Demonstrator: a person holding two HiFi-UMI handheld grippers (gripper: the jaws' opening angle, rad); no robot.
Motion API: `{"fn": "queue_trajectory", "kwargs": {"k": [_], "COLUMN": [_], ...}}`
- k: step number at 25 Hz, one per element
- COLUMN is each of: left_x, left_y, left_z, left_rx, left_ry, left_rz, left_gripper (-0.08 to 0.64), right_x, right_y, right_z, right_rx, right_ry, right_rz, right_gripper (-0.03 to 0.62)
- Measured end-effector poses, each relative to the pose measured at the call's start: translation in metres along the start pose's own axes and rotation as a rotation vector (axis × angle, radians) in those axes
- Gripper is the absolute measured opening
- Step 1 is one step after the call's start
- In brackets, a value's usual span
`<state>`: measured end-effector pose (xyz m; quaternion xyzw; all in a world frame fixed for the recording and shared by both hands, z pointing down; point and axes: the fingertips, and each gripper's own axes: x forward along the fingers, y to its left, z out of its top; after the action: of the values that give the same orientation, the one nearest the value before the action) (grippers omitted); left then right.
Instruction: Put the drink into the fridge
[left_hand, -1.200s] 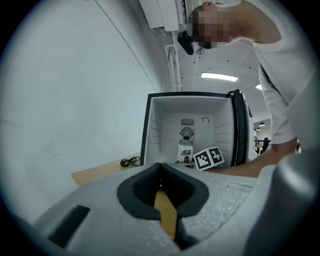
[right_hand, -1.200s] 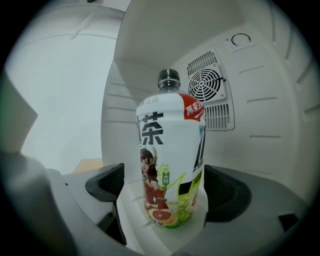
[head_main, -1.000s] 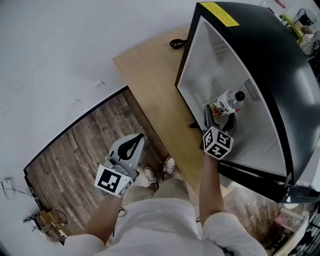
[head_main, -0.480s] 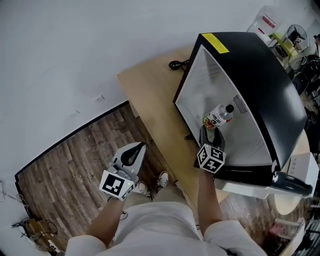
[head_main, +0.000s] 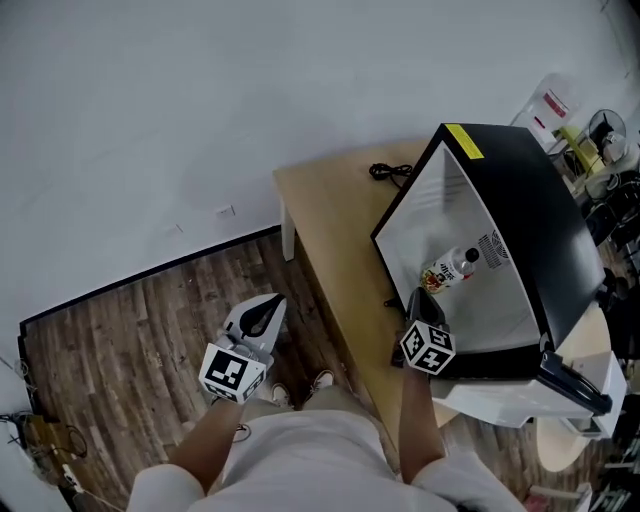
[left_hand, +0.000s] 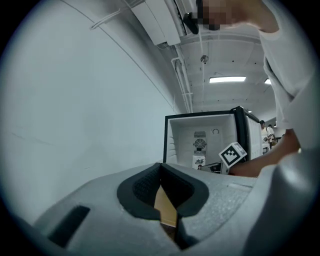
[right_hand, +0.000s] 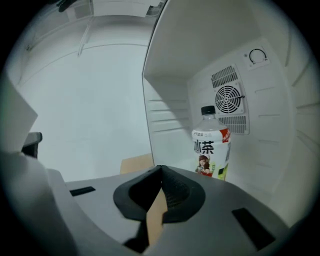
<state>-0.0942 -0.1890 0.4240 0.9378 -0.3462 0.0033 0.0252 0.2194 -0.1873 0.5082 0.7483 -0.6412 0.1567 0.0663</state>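
The drink, a clear bottle (head_main: 453, 268) with a white label and black cap, stands upright inside the open black fridge (head_main: 520, 190), free of any gripper. It also shows in the right gripper view as the bottle (right_hand: 211, 149) beside the rear fan grille. My right gripper (head_main: 421, 304) sits at the fridge's front edge, just short of the bottle, shut with nothing between its jaws (right_hand: 160, 172). My left gripper (head_main: 262, 312) hangs over the wooden floor to the left, jaws together and empty; in its view the left gripper (left_hand: 161, 172) faces the fridge from a distance.
The fridge stands on a light wooden table (head_main: 330, 230) against a white wall, a black cable (head_main: 390, 172) behind it. The fridge door (head_main: 560, 385) hangs open at the lower right. Shelving with clutter (head_main: 600, 140) lies far right. Dark wood floor (head_main: 120, 340) spreads left.
The right gripper let go of the bottle, pulled back to the fridge's front edge and shut. The bottle stays standing inside. The head view has swung, shifting the fridge rightward.
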Motion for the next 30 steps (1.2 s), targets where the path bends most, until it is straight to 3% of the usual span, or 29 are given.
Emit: {"fn": "queue_trajectory", "kwargs": {"k": [4,11,22,30], "left_x": [-0.015,-0.039,-0.087,-0.103], "left_y": [0.020,0.033,0.065,0.061], "left_z": [0.008,0.040,0.089,0.096], "left_rx": [0.004,0.026,0.038,0.020], "left_ry": [0.004,-0.050,-0.149,-0.172], "left_rz": [0.063,0.118,0.246,0.285], "left_gripper": [0.012,0.012,0.013,0.013], "right_x": [-0.002,-0.023,-0.073,-0.105], "right_y": [0.029,0.068,0.104,0.110], "right_z": [0.024,0.090,0.164,0.177], "right_rx": [-0.001,-0.055,-0.105,-0.139], "right_ry": [-0.039,-0.158,-0.338,-0.387], "right_rz": [0.127,0.249,0.374,0.418], "right_gripper": [0.002,0.003,0.003,0.003]}}
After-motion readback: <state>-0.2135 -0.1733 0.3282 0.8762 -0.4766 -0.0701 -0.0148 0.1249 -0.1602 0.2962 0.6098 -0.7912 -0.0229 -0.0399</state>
